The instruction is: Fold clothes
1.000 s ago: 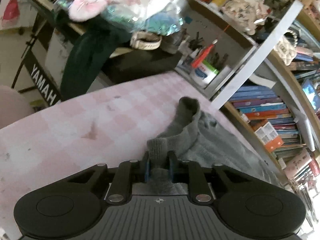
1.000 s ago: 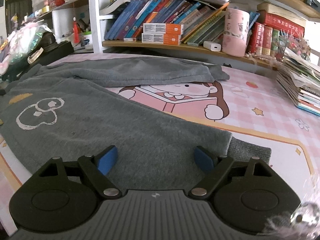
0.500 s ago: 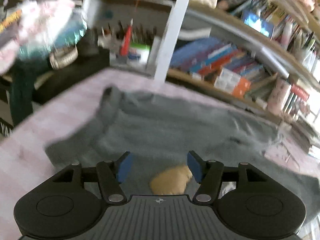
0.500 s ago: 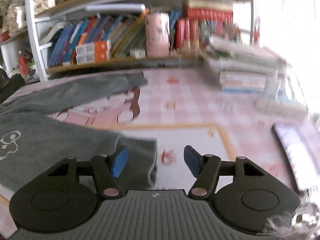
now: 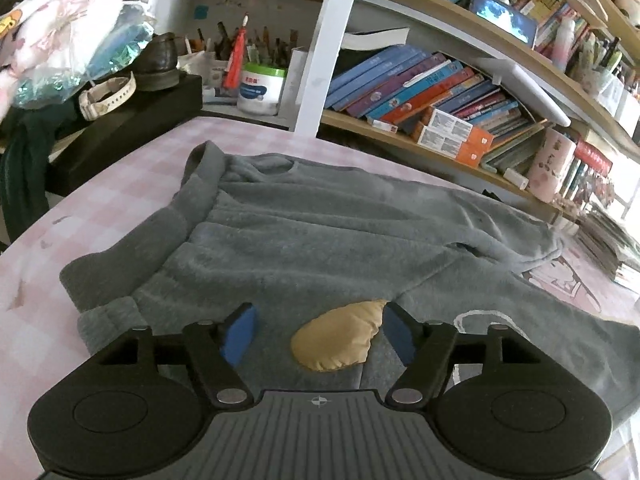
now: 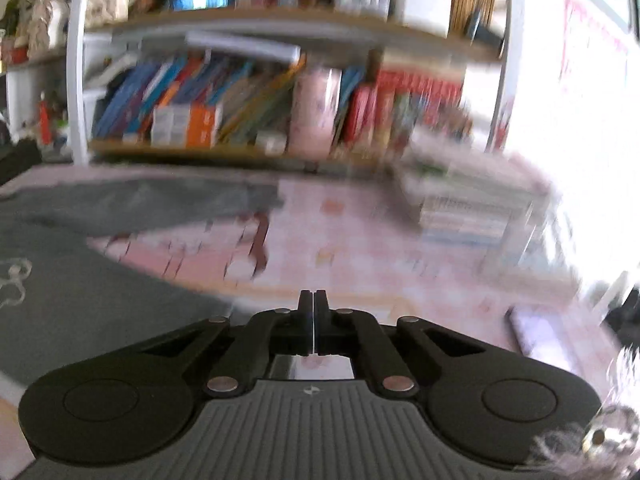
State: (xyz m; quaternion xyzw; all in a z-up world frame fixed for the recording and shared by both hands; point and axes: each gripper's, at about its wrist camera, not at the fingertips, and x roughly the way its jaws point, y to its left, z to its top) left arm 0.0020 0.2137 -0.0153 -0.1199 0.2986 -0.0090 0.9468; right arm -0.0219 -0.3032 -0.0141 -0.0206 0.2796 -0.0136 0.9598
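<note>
Both tongs empty: left tongs (image 5: 316,330) just opened, wide over the sweater's (image 5: 340,240) tan patch (image 5: 334,336), sweater running up-right; right tongs (image 6: 313,312) snapped shut right of it.

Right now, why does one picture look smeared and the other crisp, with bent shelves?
Right wrist view: motion blur smears the bookshelf, and window glare whites out the right edge. Left wrist view: sharp and evenly lit on the grey sweater, though the fisheye lens bows the shelf boards.
</note>
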